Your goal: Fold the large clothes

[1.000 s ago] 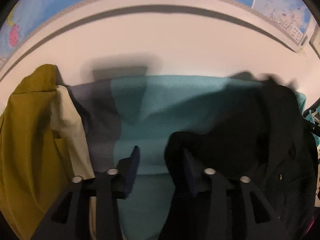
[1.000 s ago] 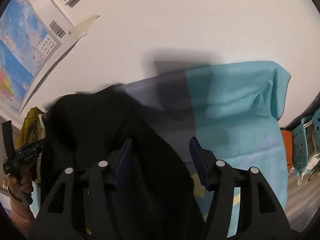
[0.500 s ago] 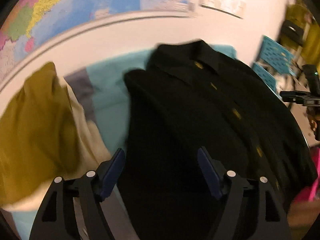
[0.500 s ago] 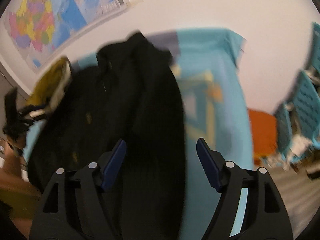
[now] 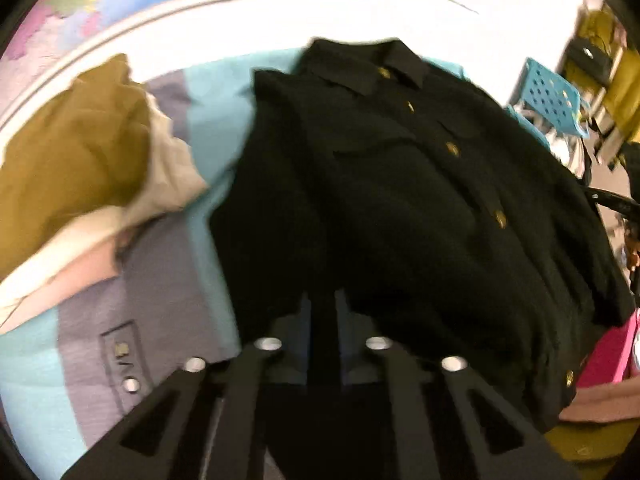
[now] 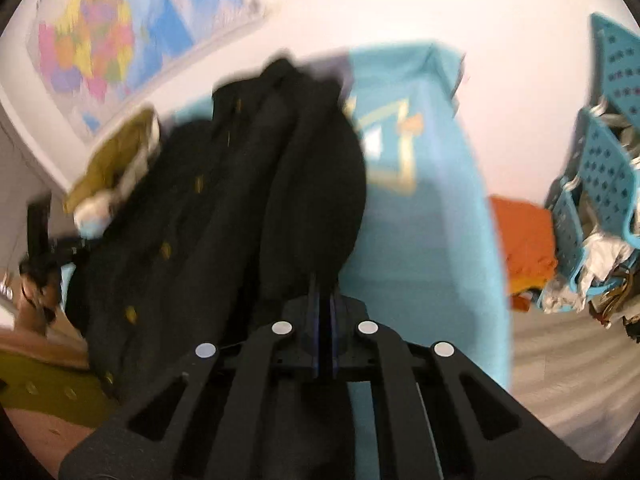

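A black button-up jacket (image 5: 400, 184) with gold buttons lies spread on a teal and grey cloth (image 5: 208, 120), collar at the far end. My left gripper (image 5: 322, 312) is shut on the jacket's near hem. In the right wrist view the jacket (image 6: 248, 200) lies to the left on the teal cloth (image 6: 424, 220). My right gripper (image 6: 324, 300) is shut on the jacket's near edge.
A mustard and cream garment (image 5: 80, 168) is heaped left of the jacket; it also shows in the right wrist view (image 6: 116, 160). Blue perforated baskets (image 6: 600, 168) with laundry and an orange cloth (image 6: 524, 244) stand at the right. A map (image 6: 120, 32) hangs on the wall.
Both grippers were open half a second ago and have closed on the jacket's near edge. The jacket, bunched one second ago, now lies spread out.
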